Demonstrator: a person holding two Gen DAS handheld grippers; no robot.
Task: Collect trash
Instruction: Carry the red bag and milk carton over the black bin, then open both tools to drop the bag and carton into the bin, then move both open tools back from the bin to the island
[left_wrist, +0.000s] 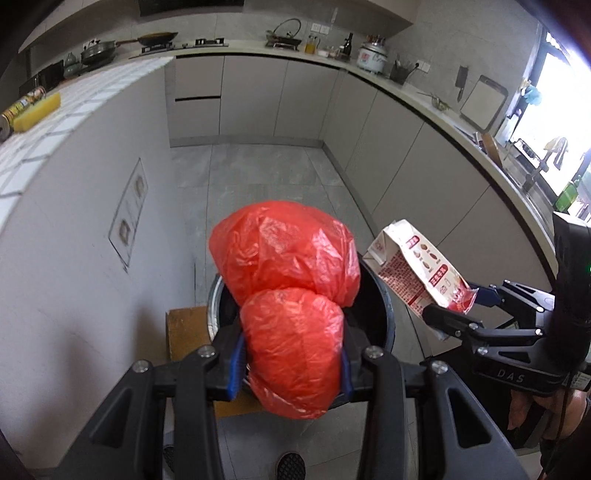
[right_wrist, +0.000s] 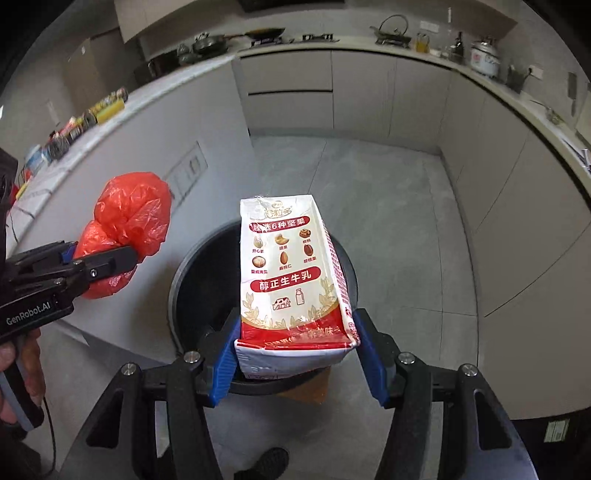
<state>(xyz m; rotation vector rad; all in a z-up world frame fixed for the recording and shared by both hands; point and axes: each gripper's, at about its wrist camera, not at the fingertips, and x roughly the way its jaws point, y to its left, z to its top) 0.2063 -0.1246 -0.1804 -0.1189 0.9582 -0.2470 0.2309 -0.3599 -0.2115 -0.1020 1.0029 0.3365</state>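
Holding a red bag (left_wrist: 291, 295) in our left hand-held gripper (left_wrist: 291, 365) and a milk carton (right_wrist: 291, 273) in our right hand-held gripper (right_wrist: 295, 354), we hang both over the bin (right_wrist: 184, 280). Next, we think, we let go so they drop in.

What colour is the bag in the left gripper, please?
Red-orange bag, clearest in the left wrist view.
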